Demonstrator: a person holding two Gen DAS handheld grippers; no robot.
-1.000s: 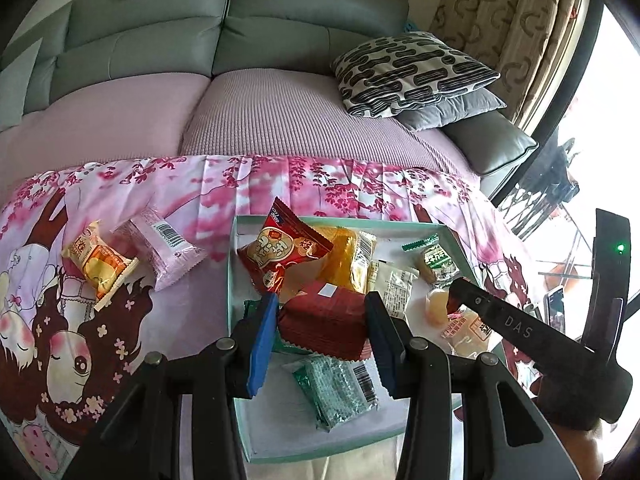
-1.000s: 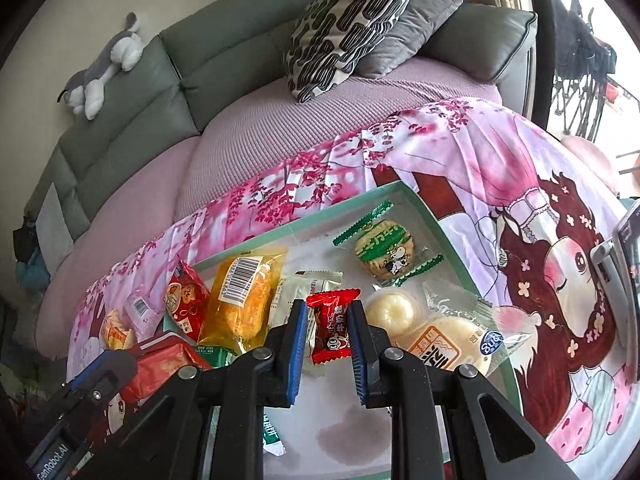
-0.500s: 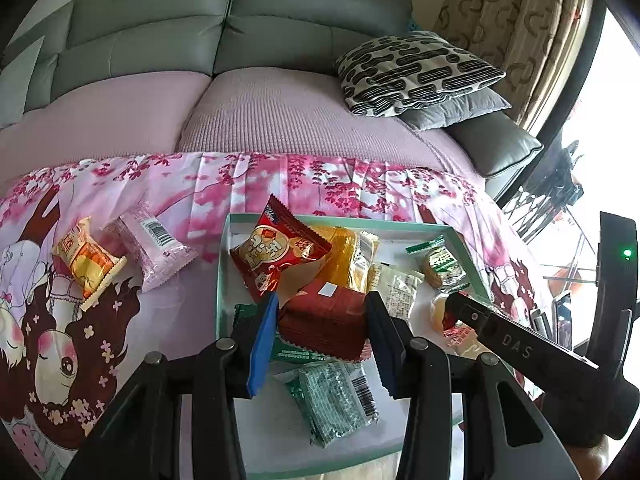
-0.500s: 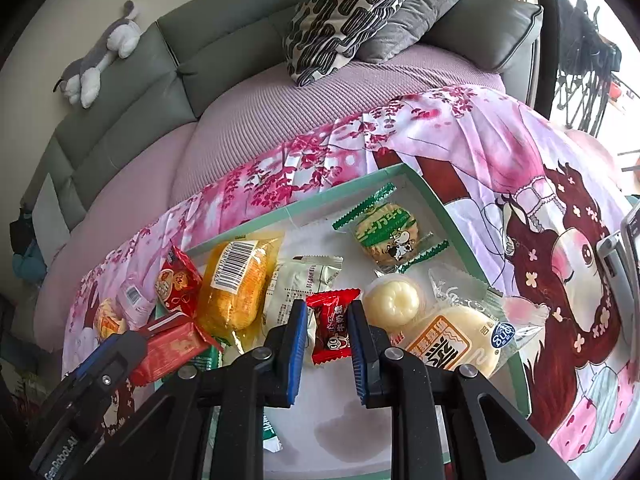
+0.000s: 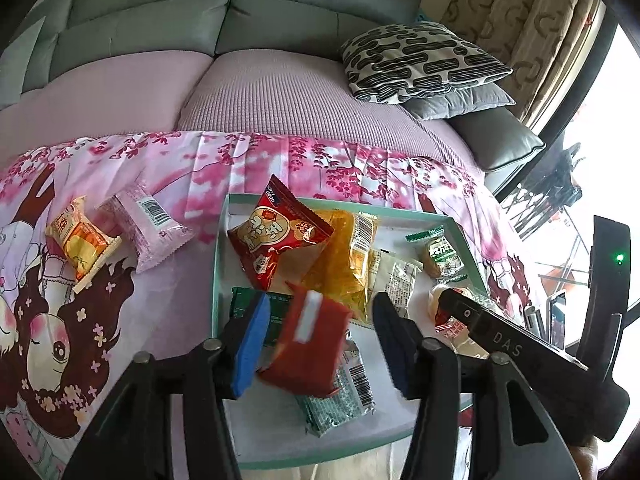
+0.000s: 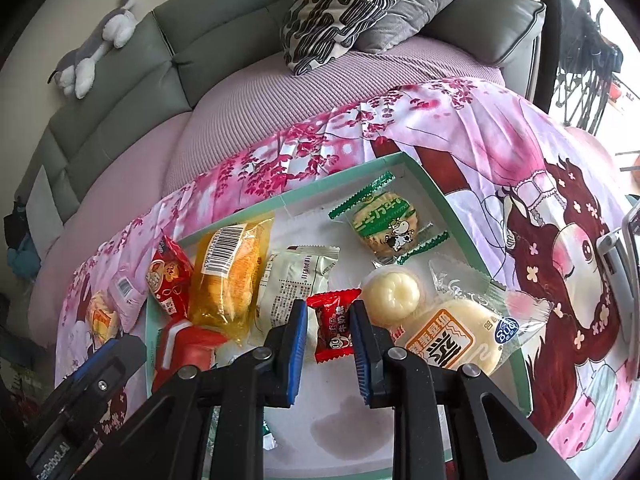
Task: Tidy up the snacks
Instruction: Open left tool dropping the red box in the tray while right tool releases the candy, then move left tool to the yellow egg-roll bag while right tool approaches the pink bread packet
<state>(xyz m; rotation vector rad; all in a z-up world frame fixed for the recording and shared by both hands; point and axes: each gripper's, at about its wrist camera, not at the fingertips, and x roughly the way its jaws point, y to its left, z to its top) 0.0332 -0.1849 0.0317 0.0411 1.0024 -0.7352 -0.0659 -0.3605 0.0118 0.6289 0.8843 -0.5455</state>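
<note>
Jaws of the left gripper [image 5: 320,340] have just been opening; the red packet [image 5: 308,344], blurred, sits loose between them, no longer clamped, over the tray [image 5: 218,264]. Right gripper [image 6: 330,336] pinches a small red candy [image 6: 334,326]. "DAS" marks its body. At eleven o'clock, a "GOOD" crisp bag [image 5: 276,232].

A home living room is surrounding me: a grey-green sofa [image 5: 240,20] is curving along the wall, a patterned cushion [image 5: 420,62] is lying over a plain grey one [image 5: 460,102], a plush toy [image 6: 96,52] is lounging on the backrest, curtains [image 5: 532,28] are hanging by a bright window, and a pink cartoon-print cloth [image 5: 100,320] is draping the front.
</note>
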